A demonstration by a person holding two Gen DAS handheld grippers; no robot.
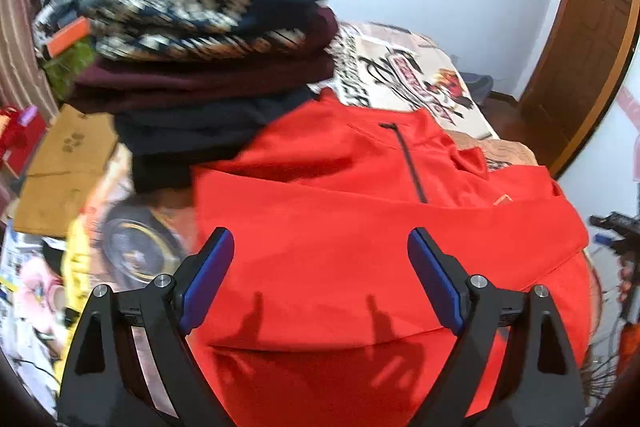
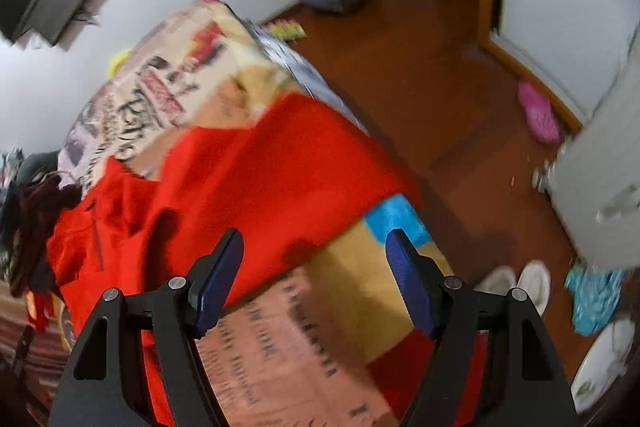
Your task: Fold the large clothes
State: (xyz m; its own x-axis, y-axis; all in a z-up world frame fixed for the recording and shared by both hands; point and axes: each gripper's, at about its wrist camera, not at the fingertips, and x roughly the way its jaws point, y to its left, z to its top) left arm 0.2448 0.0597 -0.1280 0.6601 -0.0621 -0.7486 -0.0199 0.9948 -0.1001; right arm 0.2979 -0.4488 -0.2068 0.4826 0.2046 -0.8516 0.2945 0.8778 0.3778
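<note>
A smooth red zip-neck pullover lies partly folded on the printed bedspread. Left gripper and right gripper both gape wide, holding nothing.

Right gripper is hovering with jaws spread, gripping nothing, over printed bedspread. Red garment is lying left, blurred.

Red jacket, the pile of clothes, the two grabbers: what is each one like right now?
red jacket: spread on the bed, sleeve folded across, zip closed.
clothes pile: folded, stacked beside the jacket.
left gripper: open, empty, above the jacket.
right gripper: open, empty, above the bed edge.
door: open.
</note>
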